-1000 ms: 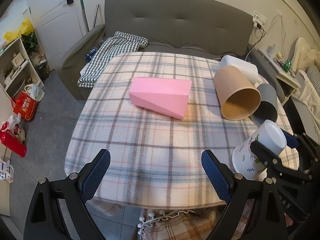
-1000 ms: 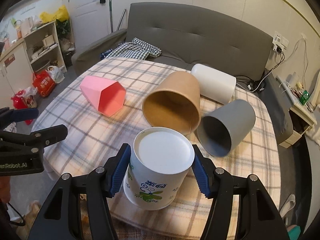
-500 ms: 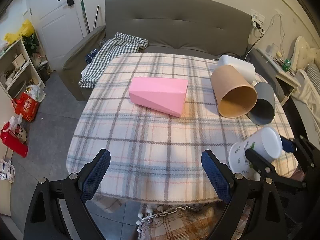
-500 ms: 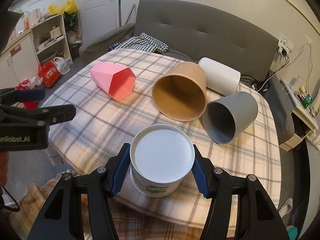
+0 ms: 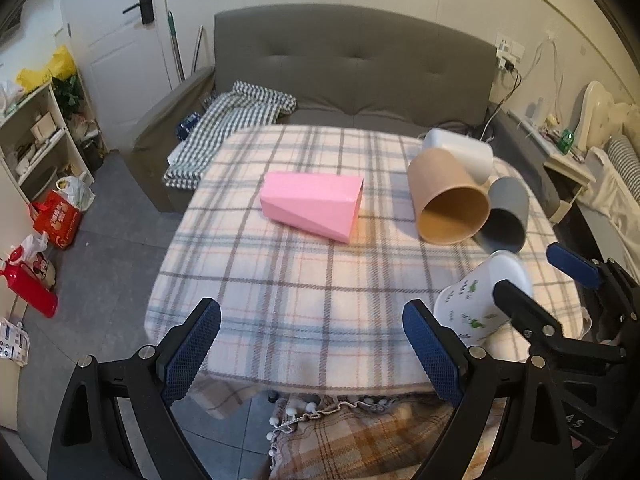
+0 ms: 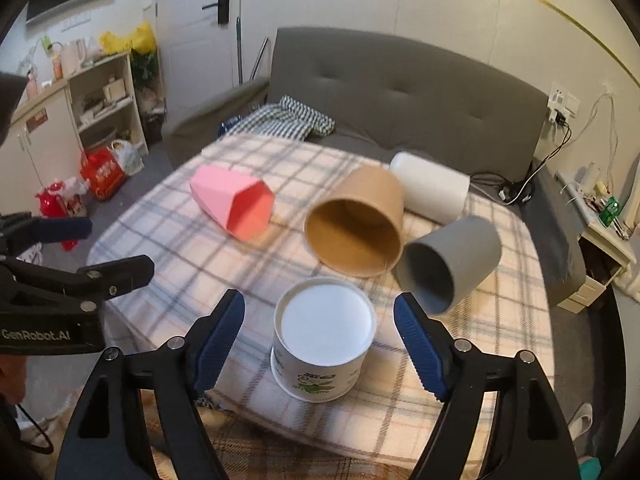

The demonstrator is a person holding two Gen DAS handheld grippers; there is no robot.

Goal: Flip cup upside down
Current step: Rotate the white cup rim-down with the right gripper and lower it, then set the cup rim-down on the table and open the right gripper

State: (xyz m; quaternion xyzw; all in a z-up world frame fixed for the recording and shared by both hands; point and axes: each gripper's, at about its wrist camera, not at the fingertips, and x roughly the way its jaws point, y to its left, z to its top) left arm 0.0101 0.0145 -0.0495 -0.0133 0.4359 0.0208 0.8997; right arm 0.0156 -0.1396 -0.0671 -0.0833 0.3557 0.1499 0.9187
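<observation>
A white paper cup with green print (image 6: 324, 344) stands upside down near the front right edge of the plaid table, base up. It also shows in the left wrist view (image 5: 478, 300). My right gripper (image 6: 320, 340) is open, its blue pads apart from the cup on both sides. My left gripper (image 5: 312, 348) is open and empty over the table's front edge. The right gripper also shows in the left wrist view (image 5: 548, 280).
On the plaid tablecloth (image 5: 280, 280) lie a pink faceted cup (image 5: 312, 206), a brown paper cup (image 5: 448, 204), a grey cup (image 5: 506, 220) and a white cup (image 5: 460, 152), all on their sides. A grey sofa (image 5: 352, 72) stands behind; shelves and bags at the left.
The right gripper, shut on the white cup before, has opened and released it. The cup now stands base up on the table. The left gripper has drawn back a little.
</observation>
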